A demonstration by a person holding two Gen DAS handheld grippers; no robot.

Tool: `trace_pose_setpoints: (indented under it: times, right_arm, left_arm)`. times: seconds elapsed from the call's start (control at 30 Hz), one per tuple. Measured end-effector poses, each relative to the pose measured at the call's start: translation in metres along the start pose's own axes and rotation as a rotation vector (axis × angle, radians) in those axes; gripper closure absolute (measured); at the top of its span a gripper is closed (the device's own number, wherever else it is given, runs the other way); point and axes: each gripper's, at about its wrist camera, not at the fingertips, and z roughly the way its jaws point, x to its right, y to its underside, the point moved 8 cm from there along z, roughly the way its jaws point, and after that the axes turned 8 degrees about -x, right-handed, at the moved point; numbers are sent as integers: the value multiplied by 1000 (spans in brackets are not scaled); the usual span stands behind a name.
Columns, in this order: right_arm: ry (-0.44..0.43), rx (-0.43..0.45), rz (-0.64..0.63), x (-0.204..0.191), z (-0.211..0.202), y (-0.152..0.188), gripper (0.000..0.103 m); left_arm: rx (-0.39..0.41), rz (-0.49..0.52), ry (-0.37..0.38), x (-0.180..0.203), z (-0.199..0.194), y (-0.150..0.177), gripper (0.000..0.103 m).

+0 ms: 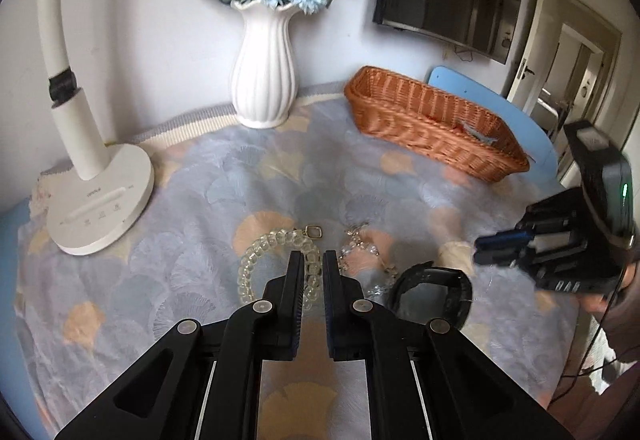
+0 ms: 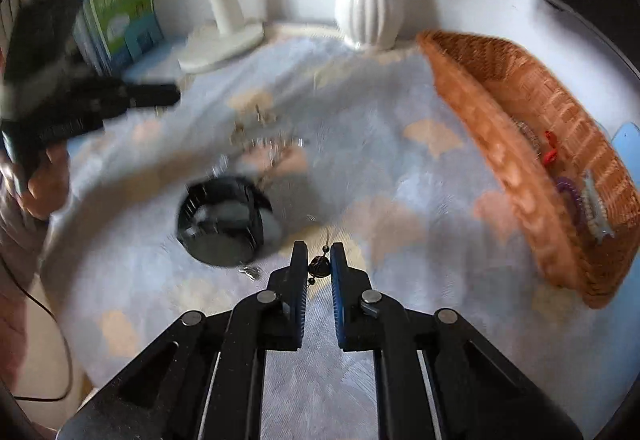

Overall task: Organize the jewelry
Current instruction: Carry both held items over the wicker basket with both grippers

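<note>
My left gripper (image 1: pixel 312 258) hovers over a clear bead bracelet (image 1: pixel 276 264) on the cloth, its jaws nearly closed with a narrow gap, nothing between them. Beside it lie a crystal bead chain (image 1: pixel 360 252) and a black watch (image 1: pixel 434 294). My right gripper (image 2: pixel 319 252) is shut on a dark bead necklace (image 2: pixel 319 266), held above the cloth near the watch (image 2: pixel 224 224). The wicker basket (image 2: pixel 500 143) to its right holds a purple coil tie (image 2: pixel 568 191), a red piece (image 2: pixel 551 149) and a hair clip (image 2: pixel 596 211). The right gripper also shows in the left wrist view (image 1: pixel 500 246).
A white vase (image 1: pixel 264 79) of blue flowers and a white desk lamp (image 1: pixel 100 199) stand at the table's back. The basket (image 1: pixel 432 127) sits at back right. Books (image 2: pixel 120 15) stand at the left. A blue chair (image 1: pixel 520 119) is behind the table.
</note>
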Motion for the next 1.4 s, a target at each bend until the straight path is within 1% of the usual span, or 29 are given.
trace_pose_setpoints:
  times: [0.1,0.13,0.3,0.43,0.57,0.63,0.73,0.8,0.83,0.9,0.93,1.0,1.1,1.17,1.23,1.33,1.4]
  right_arm:
    - [-11,46,12,10,-23,-4,90]
    - [-19,61,21,13,-32,-6,90]
    - [-35,133,70,35,-64,-13,90]
    - [-12,191,114,60,-86,-19,90]
    - [16,258,181,97,-109,-32,90]
    - [41,288,212,119,-119,-38,90]
    - [70,317,263,154,-128,-50,90]
    - [89,315,301,175,-125,-59,90]
    - [93,307,320,186,-120,-65,90]
    - [85,295,355,205,-108,-76,90]
    - [78,286,366,211,-101,-80,90]
    - [40,262,386,221,-83,-92,90]
    - [-19,239,400,228,-59,-110,90]
    - [-54,234,397,228,-49,-121,90]
    - [-60,219,397,229,-36,-132,90]
    - [-82,160,408,234,-12,-138,90]
    - [-101,124,414,238,2,-138,90]
  left_arm:
    - [13,11,-4,8,-9,-3,94]
    - [25,8,5,10,-13,-5,94]
    - [103,-7,117,28,-38,-25,94]
    - [128,9,164,43,-50,-44,94]
    - [145,26,216,63,-51,-71,94]
    - [149,47,223,77,-46,-87,94]
    - [130,79,205,97,-28,-111,94]
    - [97,90,193,107,-10,-129,94]
    - [74,105,174,113,2,-141,94]
    - [45,126,153,124,24,-160,94]
    - [37,130,153,128,30,-164,94]
    - [18,140,150,138,54,-180,94]
    - [-16,129,148,143,86,-196,94]
    - [-45,114,146,142,107,-203,94]
    - [-75,102,139,141,126,-206,94]
    - [-123,89,128,135,151,-204,94]
    - [-136,94,125,135,161,-203,94]
